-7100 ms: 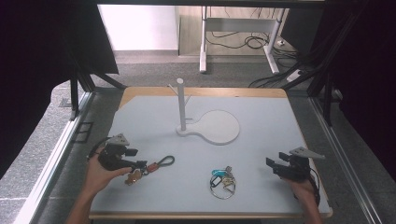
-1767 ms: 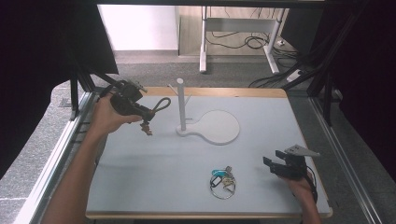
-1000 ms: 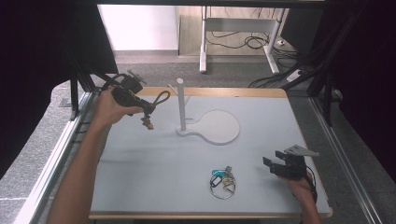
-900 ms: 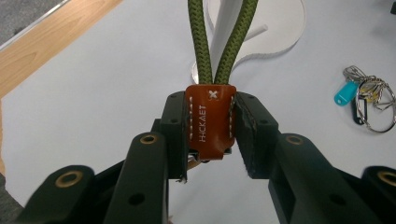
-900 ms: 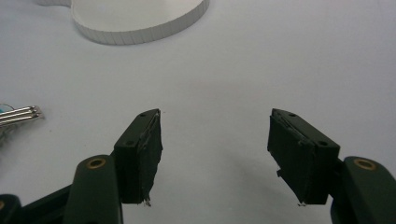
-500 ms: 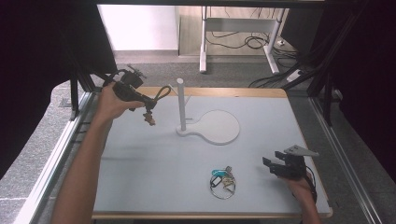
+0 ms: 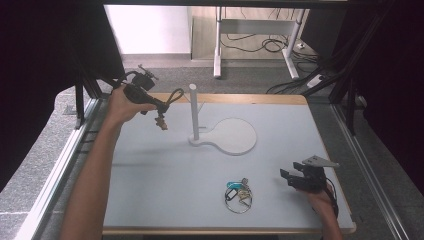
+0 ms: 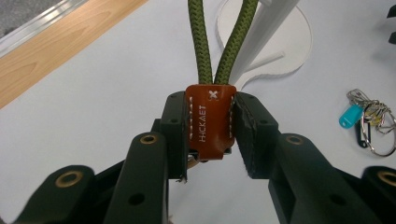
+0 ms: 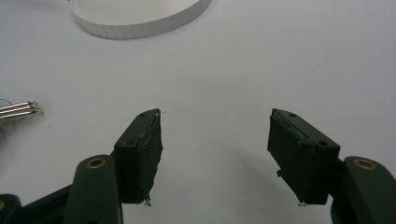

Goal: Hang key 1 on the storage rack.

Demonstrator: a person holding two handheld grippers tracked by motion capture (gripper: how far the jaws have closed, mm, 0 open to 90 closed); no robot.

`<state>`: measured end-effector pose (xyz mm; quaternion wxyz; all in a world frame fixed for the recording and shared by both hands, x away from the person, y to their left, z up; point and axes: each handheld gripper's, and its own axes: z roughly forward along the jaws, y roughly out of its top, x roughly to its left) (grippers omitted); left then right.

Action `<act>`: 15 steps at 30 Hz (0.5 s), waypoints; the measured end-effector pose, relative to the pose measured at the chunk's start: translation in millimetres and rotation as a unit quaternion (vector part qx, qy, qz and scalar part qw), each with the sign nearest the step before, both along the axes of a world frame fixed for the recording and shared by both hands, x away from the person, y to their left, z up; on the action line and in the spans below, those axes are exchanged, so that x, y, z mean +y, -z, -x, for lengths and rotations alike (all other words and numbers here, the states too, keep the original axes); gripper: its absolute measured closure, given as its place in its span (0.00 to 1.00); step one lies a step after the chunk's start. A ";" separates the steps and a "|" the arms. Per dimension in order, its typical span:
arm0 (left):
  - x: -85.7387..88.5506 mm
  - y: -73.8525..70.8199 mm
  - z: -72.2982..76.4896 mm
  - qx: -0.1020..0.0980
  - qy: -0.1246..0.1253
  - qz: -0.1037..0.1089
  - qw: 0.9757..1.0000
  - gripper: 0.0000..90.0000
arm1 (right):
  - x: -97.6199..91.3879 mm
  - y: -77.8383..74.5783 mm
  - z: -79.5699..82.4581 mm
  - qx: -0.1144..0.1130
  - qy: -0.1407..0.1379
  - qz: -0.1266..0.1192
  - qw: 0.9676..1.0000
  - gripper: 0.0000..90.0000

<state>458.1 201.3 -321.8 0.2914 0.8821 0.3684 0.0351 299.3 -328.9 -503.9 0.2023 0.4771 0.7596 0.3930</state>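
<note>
— What do you get from the high view?

— I see my left claw held up over the far left part of the desk, clamped on a lanyard keychain. Its green cord loop points toward the white post, near it but apart, and a small brown piece hangs below the claw. The post stands upright on a round white base. My right claw rests low at the near right of the desk, and a bunch of keys with a blue tag lies just to its left, apart from it.

— And the left gripper view?

— There my left claw grips the orange-brown leather tab of the keychain from both sides, pads pressed on it. The two strands of green cord run up out of the tab, and the white post leans across behind them. The keys lie on the desk at the right edge.

— The right gripper view?

— My right claw stands wide open with only bare desk between the jaws. The rim of the white base is ahead at the top, and the tips of the keys poke in from the left.
</note>
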 end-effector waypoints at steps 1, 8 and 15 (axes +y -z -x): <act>0.3 -0.1 -1.1 0.000 0.000 0.001 1.000 0.74 | -0.1 0.2 -0.2 0.000 0.000 0.002 1.000 0.39; -3.4 0.1 -5.7 0.004 0.004 0.010 1.000 0.74 | -0.2 0.5 -0.2 0.001 0.000 0.002 1.000 0.39; -11.3 5.2 -10.9 0.012 0.013 0.006 1.000 0.74 | 0.4 1.1 -0.3 0.002 0.001 0.003 1.000 0.39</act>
